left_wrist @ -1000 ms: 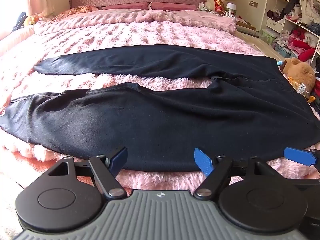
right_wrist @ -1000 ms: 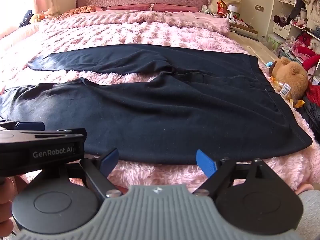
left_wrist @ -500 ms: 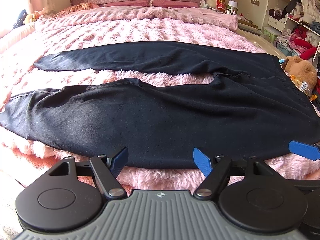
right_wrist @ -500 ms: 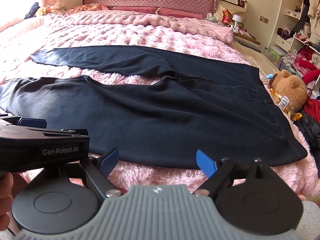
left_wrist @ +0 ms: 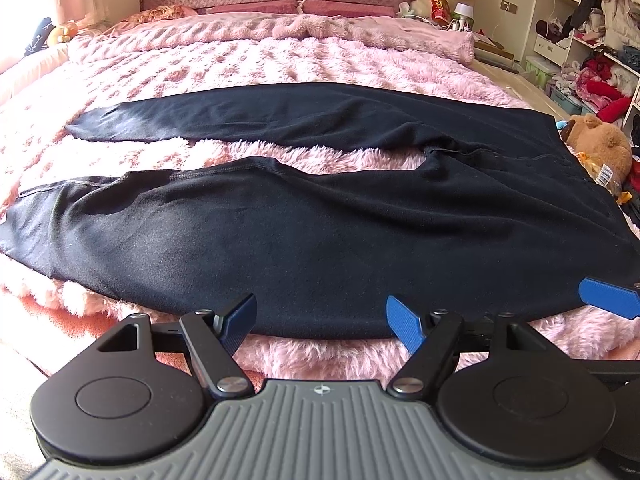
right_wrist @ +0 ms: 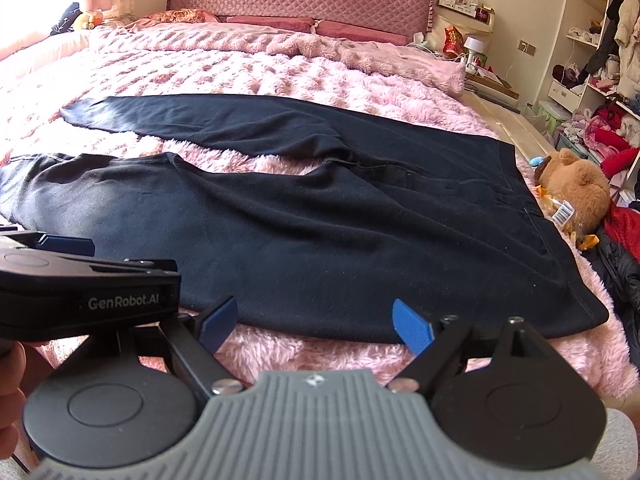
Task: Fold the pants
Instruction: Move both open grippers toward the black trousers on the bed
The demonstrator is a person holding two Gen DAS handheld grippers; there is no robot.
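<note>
Nearest the cameras, both tongs are recorded spread wide and empty: left gripper [left_wrist: 321,319] and right gripper [right_wrist: 315,324], each held just short of the near hem, with pink fur visible between the blue pads.

Item: pants [left_wrist: 320,232], black, laid flat across the bed [left_wrist: 280,60], waistband to the right, both legs running left and parted by a strip of blanket.

Change noted: against the views of a second ago, the garment is seen from higher and slightly nearer, and the headboard is pushed up in both views; the cloth itself is unmoved and no grasp is made. It is judged that an approach is being lined up and that folding is not yet begun.

Edges: the near side seam lies close to the mattress edge, free along its whole length and judged easiest to pinch. The waistband corner [right_wrist: 596,314] sits near the bed's right edge.

Open room: a wide bare stretch of blanket is left beyond the far leg [left_wrist: 248,120], judged ample for carrying the near leg over.

Obstruction: a brown plush bear [right_wrist: 576,184] is placed just beside the waistband; clothes shelves [left_wrist: 592,40] stand well apart.
</note>
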